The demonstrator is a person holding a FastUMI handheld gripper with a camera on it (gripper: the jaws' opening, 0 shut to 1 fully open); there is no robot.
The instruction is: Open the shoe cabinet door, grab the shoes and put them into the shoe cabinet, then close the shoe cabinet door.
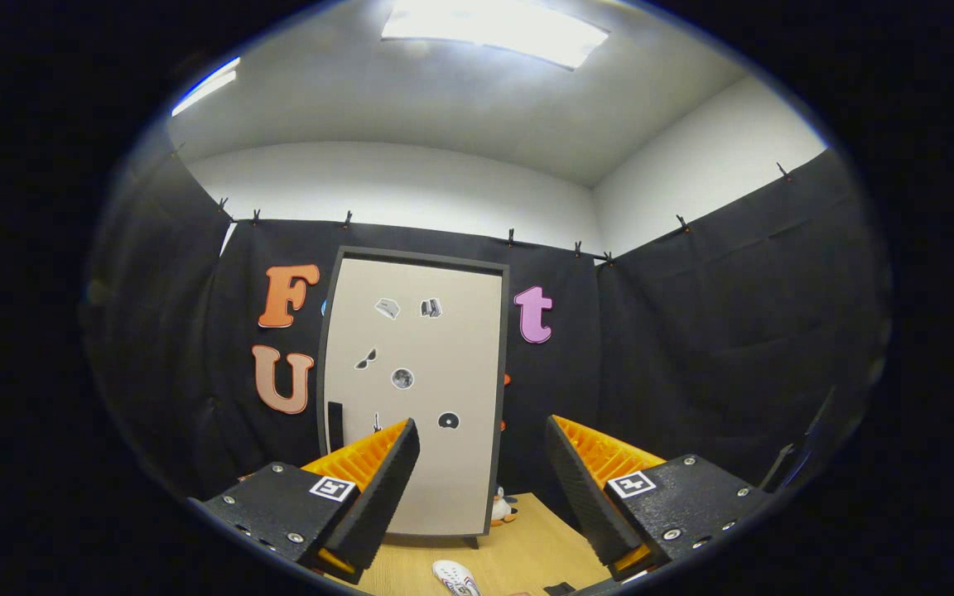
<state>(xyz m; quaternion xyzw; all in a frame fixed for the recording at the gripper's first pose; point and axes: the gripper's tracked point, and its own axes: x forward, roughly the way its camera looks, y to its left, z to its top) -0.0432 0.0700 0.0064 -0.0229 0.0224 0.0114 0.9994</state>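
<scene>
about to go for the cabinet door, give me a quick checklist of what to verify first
1. Door of the tall beige shoe cabinet with dark frame shut: ok, task not started.
2. Small dark handle near the door's lower left edge visible: ok.
3. Orange-and-black gripper open and holding nothing: ok.
4. Gripper lined up with the handle: not ok, handle sits left of the left finger.
5. White shoe on the wooden table, between the fingers: ok.
6. Small penguin toy by the cabinet's right foot out of the door's swing: cannot tell.
</scene>
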